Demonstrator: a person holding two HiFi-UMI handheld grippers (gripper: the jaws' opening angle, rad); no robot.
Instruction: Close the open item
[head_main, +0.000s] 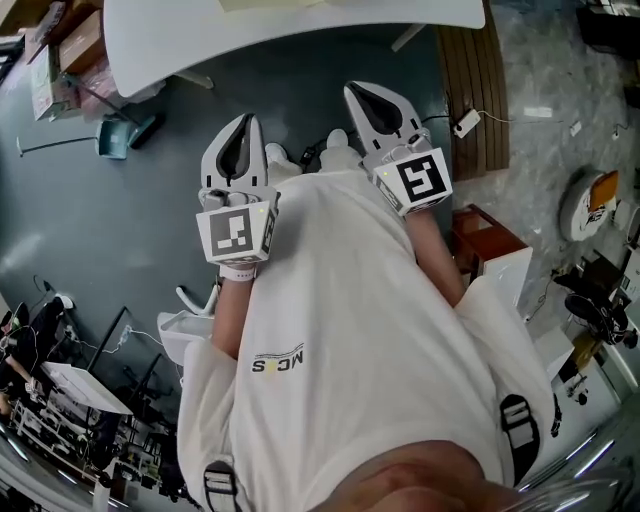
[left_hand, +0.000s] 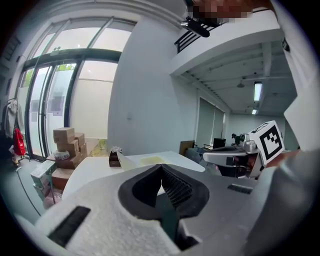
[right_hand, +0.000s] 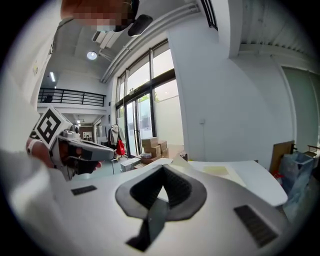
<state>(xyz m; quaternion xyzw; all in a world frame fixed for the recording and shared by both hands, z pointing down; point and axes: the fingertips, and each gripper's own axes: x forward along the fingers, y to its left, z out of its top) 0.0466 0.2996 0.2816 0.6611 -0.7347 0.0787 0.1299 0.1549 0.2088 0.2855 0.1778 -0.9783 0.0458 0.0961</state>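
Observation:
A person holds both grippers up in front of the chest, short of a white table (head_main: 300, 35). My left gripper (head_main: 243, 122) is shut with nothing between its pads; its own view shows the jaws (left_hand: 161, 167) meeting at the tip. My right gripper (head_main: 372, 92) is also shut and empty, its jaws (right_hand: 162, 170) closed in its own view. A small dark box (left_hand: 115, 159) with a pale flap standing up beside it sits on the table's far part (left_hand: 100, 167), well ahead of both grippers. A pale yellow sheet (left_hand: 151, 160) lies near it.
Stacked cardboard boxes (left_hand: 67, 145) stand by the tall windows. On the floor left of the table lies a blue dustpan (head_main: 112, 138). A wooden slatted panel (head_main: 478, 90) and a red-and-white cabinet (head_main: 490, 250) are to the right. Cables and equipment crowd the lower left.

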